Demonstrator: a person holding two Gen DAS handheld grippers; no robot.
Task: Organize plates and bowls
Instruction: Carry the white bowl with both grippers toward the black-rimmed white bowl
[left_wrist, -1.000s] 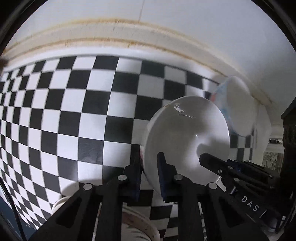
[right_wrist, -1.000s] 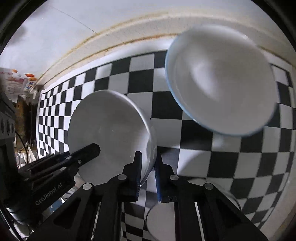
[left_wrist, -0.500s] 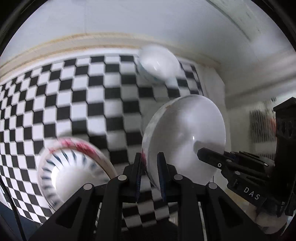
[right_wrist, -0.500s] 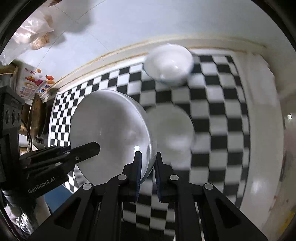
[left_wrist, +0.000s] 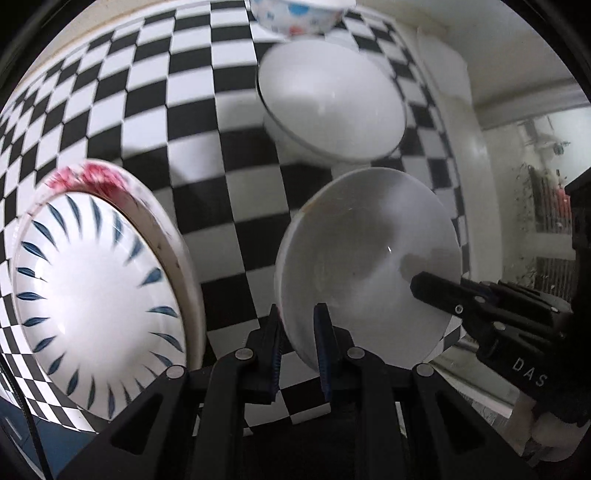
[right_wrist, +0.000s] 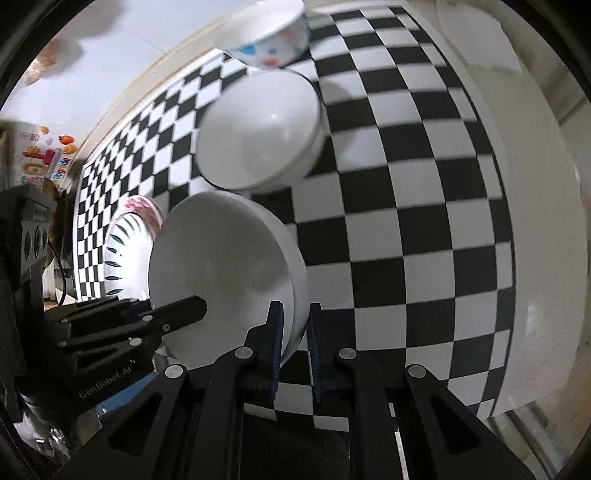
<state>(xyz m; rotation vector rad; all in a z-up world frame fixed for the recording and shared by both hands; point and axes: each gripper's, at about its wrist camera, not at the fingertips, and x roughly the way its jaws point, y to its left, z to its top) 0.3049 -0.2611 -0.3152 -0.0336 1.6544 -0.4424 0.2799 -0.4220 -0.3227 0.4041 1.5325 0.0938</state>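
Observation:
A plain white bowl (left_wrist: 369, 258) hangs tilted above the checkered cloth, held by both grippers on opposite sides of its rim. My left gripper (left_wrist: 297, 332) is shut on its near rim; my right gripper's fingers (left_wrist: 443, 291) clamp the far side. In the right wrist view the same bowl (right_wrist: 221, 273) sits in my right gripper (right_wrist: 293, 332), with the left gripper's fingers (right_wrist: 181, 312) on its other edge. Another white bowl (left_wrist: 332, 99) stands on the cloth just beyond, and a bowl with blue and red spots (left_wrist: 295, 14) behind that.
A plate with blue leaf strokes (left_wrist: 92, 295) lies on a red-patterned dish at the left, also seen as the leaf plate (right_wrist: 125, 251). The checkered cloth (right_wrist: 406, 184) ends at a white table border (right_wrist: 535, 221) on the right. Packets with fruit pictures (right_wrist: 40, 155) lie far left.
Both grippers carried the white bowl across the cloth. The leaf plate, the second white bowl and the spotted bowl now loom much closer, and the wall has dropped out of view.

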